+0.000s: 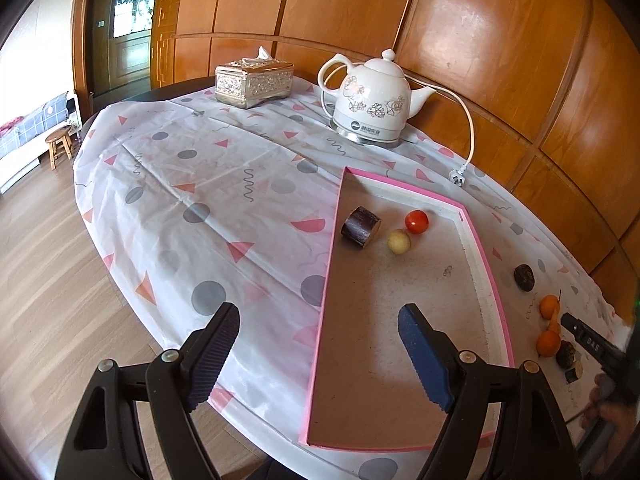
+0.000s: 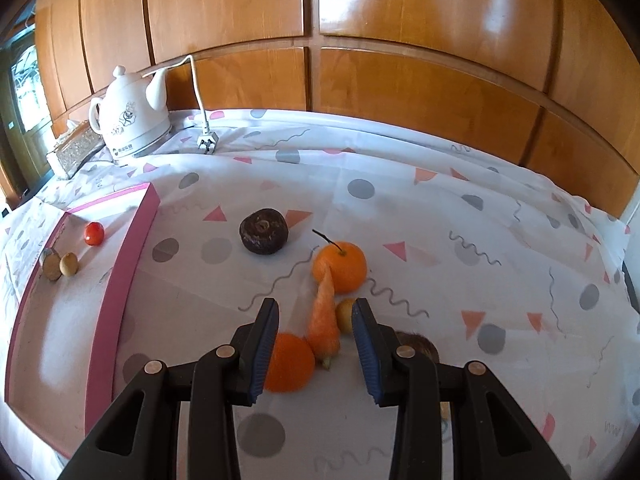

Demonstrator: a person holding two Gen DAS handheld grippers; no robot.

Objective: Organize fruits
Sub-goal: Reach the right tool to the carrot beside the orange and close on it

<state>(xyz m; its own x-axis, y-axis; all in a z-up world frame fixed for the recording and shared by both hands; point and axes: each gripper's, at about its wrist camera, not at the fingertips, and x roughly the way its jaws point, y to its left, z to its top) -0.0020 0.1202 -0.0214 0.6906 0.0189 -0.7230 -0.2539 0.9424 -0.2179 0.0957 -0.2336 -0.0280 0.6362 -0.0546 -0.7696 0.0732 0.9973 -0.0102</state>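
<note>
A pink-rimmed tray point(image 1: 326, 280) holds a dark cut chunk point(image 1: 360, 227), a beige round fruit point(image 1: 399, 241) and a red tomato point(image 1: 417, 222). My left gripper point(image 1: 320, 310) hangs open and empty over the tray's near left rim. My right gripper point(image 2: 316, 302) is open above a carrot point(image 2: 325, 320) lying between its fingers, untouched. An orange point(image 2: 290, 362) sits by the left finger and a small yellow fruit point(image 2: 345, 314) by the right one. Farther off lie a stemmed orange point(image 2: 342, 266) and a dark round fruit point(image 2: 264, 231). A brown fruit point(image 2: 416, 346) is half hidden behind the right finger.
A white kettle point(image 1: 370, 98) with its cord and loose plug point(image 1: 460, 176) stands at the back by the wooden wall panels. A silver tissue box point(image 1: 254, 83) sits to its left. The patterned tablecloth drops off the table edge at the left, over wooden floor.
</note>
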